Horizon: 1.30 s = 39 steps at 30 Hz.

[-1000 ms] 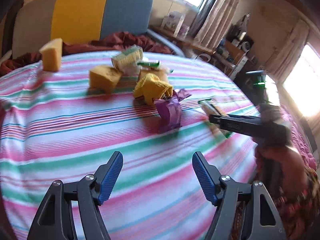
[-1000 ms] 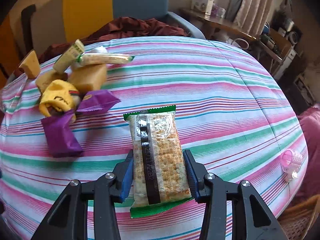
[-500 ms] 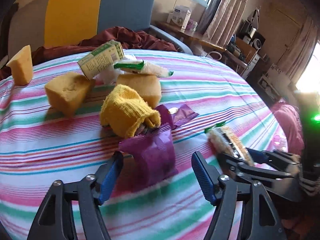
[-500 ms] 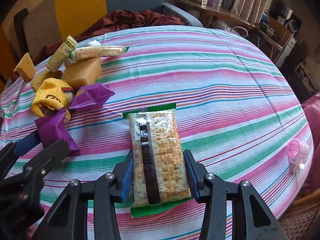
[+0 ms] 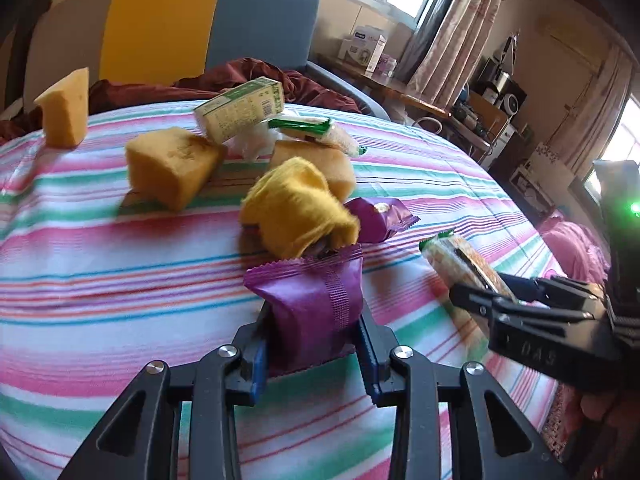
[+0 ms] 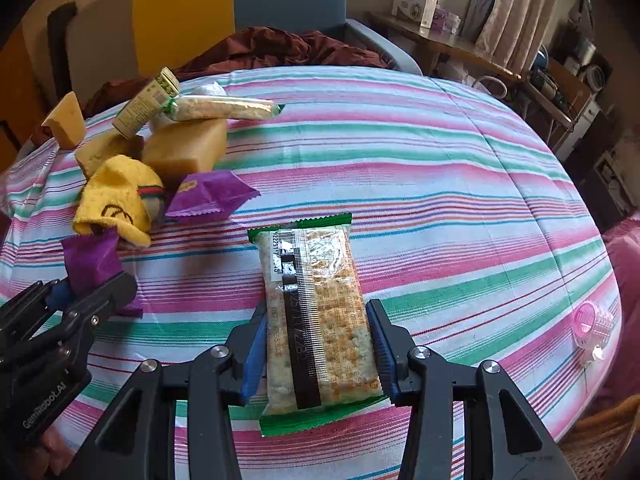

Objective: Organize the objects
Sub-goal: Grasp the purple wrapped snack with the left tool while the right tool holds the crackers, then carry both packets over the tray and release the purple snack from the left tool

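Note:
My left gripper (image 5: 312, 354) is shut on a purple snack packet (image 5: 316, 304) at the front of a pile on the striped tablecloth (image 5: 100, 264). It also shows in the right wrist view (image 6: 92, 264). My right gripper (image 6: 318, 350) is shut on a green-edged cracker packet (image 6: 316, 312), seen from the left wrist view (image 5: 460, 264) too. Behind lie a yellow sock (image 5: 298, 208), a second purple packet (image 5: 378, 218), yellow sponges (image 5: 172, 166), a green-white box (image 5: 240, 110) and another cracker packet (image 6: 222, 108).
A lone sponge wedge (image 5: 66, 108) stands at the table's far left. A pink plastic roller (image 6: 592, 326) lies near the right table edge. A yellow and blue chair back (image 5: 208, 24) with dark red cloth (image 6: 280, 48) is behind the table.
My left gripper has moved forward to the purple packet and closed on it. My right gripper keeps holding the cracker packet, nearly still.

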{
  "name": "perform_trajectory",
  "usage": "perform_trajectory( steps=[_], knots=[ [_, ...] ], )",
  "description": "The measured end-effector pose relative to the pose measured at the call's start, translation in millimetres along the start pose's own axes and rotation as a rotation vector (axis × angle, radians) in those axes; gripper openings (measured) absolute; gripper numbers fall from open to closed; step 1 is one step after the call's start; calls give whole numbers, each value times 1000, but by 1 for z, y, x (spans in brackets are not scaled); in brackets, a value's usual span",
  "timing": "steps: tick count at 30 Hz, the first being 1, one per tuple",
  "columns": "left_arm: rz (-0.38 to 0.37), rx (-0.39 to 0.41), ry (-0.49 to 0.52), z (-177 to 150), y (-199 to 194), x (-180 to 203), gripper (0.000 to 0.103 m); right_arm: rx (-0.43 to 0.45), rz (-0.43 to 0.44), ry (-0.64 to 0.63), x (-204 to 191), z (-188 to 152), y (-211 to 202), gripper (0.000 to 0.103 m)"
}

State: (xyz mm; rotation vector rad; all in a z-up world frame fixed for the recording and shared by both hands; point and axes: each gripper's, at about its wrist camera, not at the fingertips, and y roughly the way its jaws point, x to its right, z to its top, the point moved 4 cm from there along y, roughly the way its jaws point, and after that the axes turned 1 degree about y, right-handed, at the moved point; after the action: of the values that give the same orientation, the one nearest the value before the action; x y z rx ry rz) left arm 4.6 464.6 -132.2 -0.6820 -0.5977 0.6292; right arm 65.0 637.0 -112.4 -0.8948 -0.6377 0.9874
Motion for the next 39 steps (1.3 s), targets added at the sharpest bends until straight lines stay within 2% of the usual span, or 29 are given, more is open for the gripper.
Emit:
perform_trajectory(
  steps=[14,22,29,35,39],
  knots=[
    [-41,43,-22,-26,-35,-24,34,108,-15,-88,-25,1,-25,47],
    [-36,61,25,-47,-64,-31,34,197,-52,-155,-39,4,-42,47],
    [-33,83,36,-59,-91,-48,33,227,-73,-201,-50,3,-46,47],
    [-34,149,27,-61,-133,-67,33,232,-83,-206,-50,2,-45,47],
    [-9,213,24,-57,-164,-82,33,241,-97,-230,-55,0,-45,47]
  ],
)
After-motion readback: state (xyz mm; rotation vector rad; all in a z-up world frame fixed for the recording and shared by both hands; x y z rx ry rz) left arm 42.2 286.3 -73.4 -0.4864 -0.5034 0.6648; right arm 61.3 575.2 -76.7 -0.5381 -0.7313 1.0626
